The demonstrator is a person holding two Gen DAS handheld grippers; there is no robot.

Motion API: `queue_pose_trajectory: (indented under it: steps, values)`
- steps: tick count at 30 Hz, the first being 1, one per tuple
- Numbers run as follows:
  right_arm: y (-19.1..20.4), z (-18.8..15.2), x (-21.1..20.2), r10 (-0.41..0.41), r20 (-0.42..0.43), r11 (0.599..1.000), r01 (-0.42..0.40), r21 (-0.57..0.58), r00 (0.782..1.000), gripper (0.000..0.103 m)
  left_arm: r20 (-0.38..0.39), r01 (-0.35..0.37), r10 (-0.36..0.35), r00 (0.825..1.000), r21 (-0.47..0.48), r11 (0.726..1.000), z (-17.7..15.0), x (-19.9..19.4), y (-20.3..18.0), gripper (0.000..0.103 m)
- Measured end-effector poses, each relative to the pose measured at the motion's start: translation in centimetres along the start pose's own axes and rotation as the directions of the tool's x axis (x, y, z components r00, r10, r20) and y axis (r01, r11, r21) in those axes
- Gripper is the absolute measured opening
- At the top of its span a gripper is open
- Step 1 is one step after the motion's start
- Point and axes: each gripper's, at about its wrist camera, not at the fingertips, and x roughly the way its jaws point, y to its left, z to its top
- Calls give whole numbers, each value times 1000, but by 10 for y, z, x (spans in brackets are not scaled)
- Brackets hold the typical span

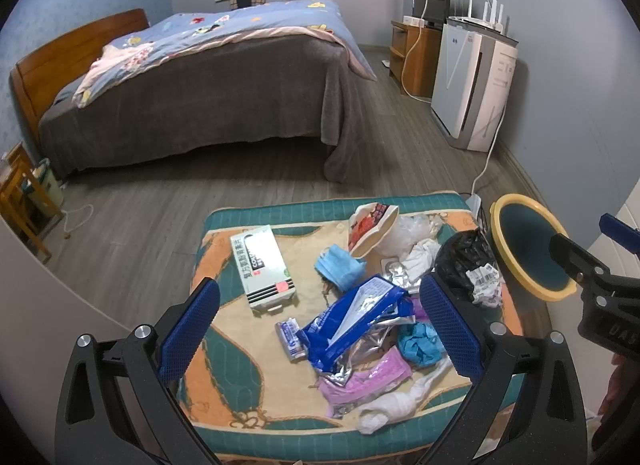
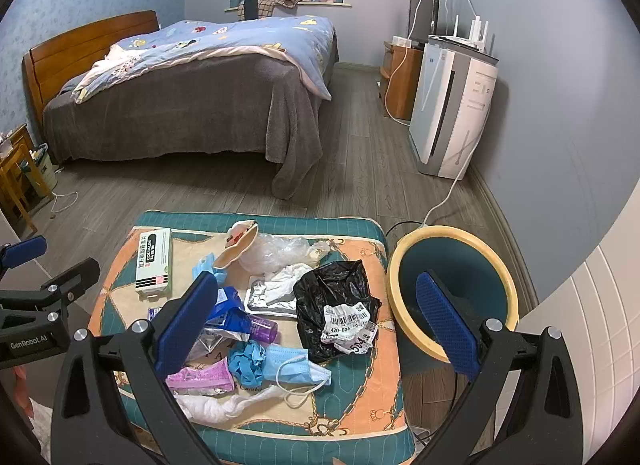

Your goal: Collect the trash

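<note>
Left gripper [image 1: 320,317]: jaws spread wide, empty, poised over the near half of the cushioned stool [image 1: 224,405]; right gripper [image 2: 316,321]: likewise spread and empty, its right finger hanging over the yellow-rimmed bin [image 2: 394,265] that stands just beside the stool. Trash, all on the stool top, near to far: white tissue wad [image 1: 400,401], pink mask [image 1: 372,377], blue glove [image 1: 420,345], blue foil wrapper [image 1: 356,321], black bag with label [image 2: 332,305], blue mask [image 1: 340,267], medicine box [image 1: 264,265], clear plastic [image 2: 280,251]. Risks, as judged: items overlap, so a pinch may drag neighbours off the edge; loose mask loops may snag; thin foil may slip. Right view alone shows a second blue mask [image 2: 296,361], a purple piece [image 2: 262,327] and the bin's interior; left view alone shows the small blue-white packet [image 1: 292,339]. Beyond: bed [image 1: 192,105], air purifier [image 1: 476,81]
</note>
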Motion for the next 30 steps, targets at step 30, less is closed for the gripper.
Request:
queue_pose_trajectory:
  steps: [30]
  values:
    - [-3, -2, 0, -16, -1, 1000, 16, 14, 1000, 98, -3, 43, -43, 999, -38, 998, -5, 2, 6, 99]
